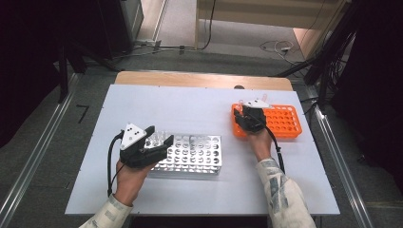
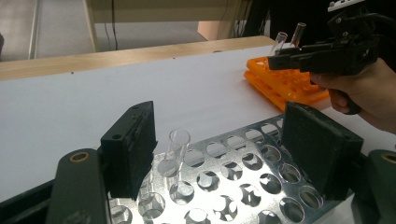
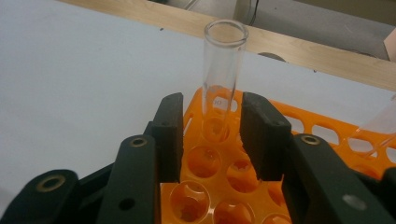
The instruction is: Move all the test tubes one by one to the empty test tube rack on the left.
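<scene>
Second tube (far right) cut off.

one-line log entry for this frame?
left gripper: open over metal rack | right gripper: open around glass tube in orange rack

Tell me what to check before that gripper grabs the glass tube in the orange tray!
1. Right hand-held gripper open: ok, the jaws stand apart.
2. Glass tube lined up with the gap: ok, it stands just beyond the jaw tips.
3. Tube upright in the orange rack: ok.
4. Second tube clear of the jaws: ok, it sits off to the side.
5. Left hand-held gripper out of the way: ok, it is open over the metal rack, beside another tube.
6. Tube free of cracks: cannot tell.
</scene>
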Tool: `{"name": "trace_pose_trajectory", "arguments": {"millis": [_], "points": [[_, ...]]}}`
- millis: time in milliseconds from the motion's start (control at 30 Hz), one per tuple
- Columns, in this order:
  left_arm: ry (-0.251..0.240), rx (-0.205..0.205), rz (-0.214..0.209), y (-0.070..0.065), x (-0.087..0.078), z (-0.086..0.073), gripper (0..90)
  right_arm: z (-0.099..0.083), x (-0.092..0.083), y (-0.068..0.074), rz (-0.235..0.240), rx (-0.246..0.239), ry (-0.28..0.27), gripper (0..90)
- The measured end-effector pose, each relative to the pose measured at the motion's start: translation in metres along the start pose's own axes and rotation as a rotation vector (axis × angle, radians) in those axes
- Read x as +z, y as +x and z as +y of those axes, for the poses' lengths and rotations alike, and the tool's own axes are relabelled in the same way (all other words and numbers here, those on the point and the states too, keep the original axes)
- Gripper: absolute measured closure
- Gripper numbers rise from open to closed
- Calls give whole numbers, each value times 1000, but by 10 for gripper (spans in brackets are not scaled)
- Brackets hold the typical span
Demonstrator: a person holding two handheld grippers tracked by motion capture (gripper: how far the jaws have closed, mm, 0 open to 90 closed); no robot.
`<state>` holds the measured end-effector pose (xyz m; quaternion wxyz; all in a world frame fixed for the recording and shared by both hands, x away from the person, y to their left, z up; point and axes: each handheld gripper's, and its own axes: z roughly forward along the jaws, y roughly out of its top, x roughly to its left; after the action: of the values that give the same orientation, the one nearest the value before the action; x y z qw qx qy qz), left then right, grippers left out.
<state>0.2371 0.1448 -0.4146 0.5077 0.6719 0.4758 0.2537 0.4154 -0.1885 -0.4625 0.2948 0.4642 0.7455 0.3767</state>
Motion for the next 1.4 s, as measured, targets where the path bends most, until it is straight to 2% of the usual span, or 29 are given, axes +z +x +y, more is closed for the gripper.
{"name": "trace_pose_trajectory", "arguments": {"millis": [233,433,667,767,1067,1400], "points": [[-3,-1,1,-1,-1,0,265,5,4,0,-2,-4,-1,648],[-4,-3,6,1,-2,1,260,9,9,-1,-2,4,24,720],[0,-3,14,2,-1,1,247,11,7,-4,-1,16,11,730],[5,-6,25,2,-1,2,206,13,2,-5,1,18,-2,729],[9,-5,27,2,-2,2,186,25,-16,-5,21,12,-29,730],[20,-5,33,3,0,1,181,26,-48,-1,102,-23,-33,730]]}}
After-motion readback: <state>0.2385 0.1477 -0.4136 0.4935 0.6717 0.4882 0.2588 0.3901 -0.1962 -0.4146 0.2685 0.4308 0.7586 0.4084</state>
